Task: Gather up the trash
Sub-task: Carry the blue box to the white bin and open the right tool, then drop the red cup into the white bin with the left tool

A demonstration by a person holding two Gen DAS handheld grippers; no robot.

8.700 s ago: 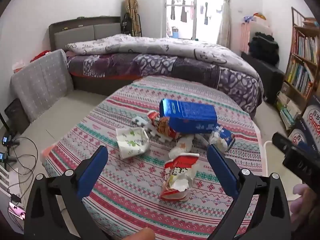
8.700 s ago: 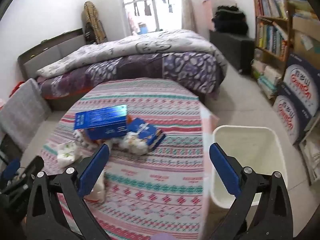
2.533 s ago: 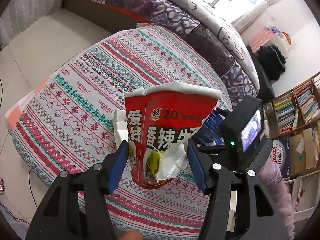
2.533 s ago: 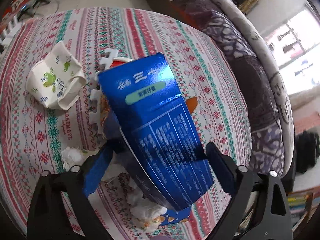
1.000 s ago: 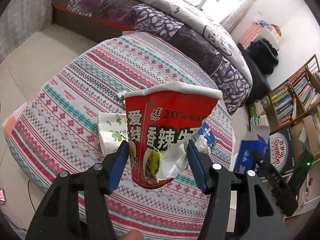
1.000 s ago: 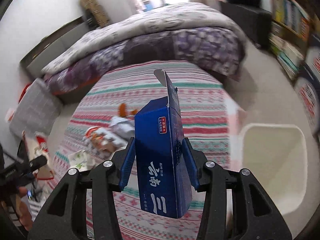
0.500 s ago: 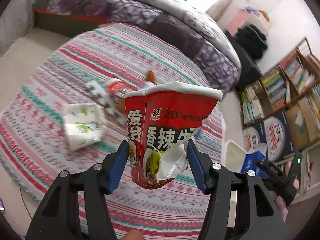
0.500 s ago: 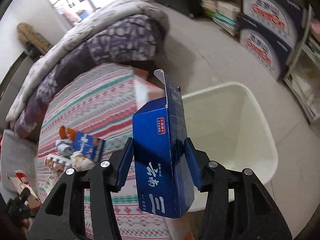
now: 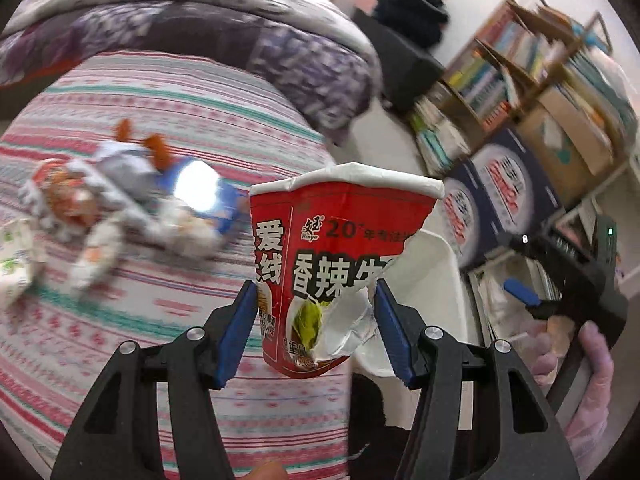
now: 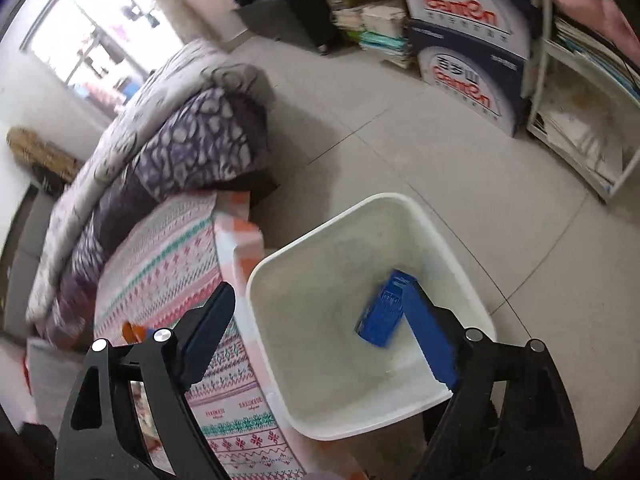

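Right wrist view: right gripper (image 10: 324,340) fingers spread wide over white plastic bin (image 10: 452,240) containing blue carton (image 10: 382,312); crushed red noodle cup (image 9: 328,268) clamped by left gripper (image 9: 316,332).

Both wrist views near bin (image 10: 280,272)

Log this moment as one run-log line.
left gripper: shut on red noodle cup | right gripper: open over white bin | blue carton: in bin

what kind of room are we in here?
Most likely a bedroom in a home. A bed with a purple patterned quilt sits beside the low table with the striped cloth, and a bookshelf full of books stands along the wall. A white bin sits on tiled floor.
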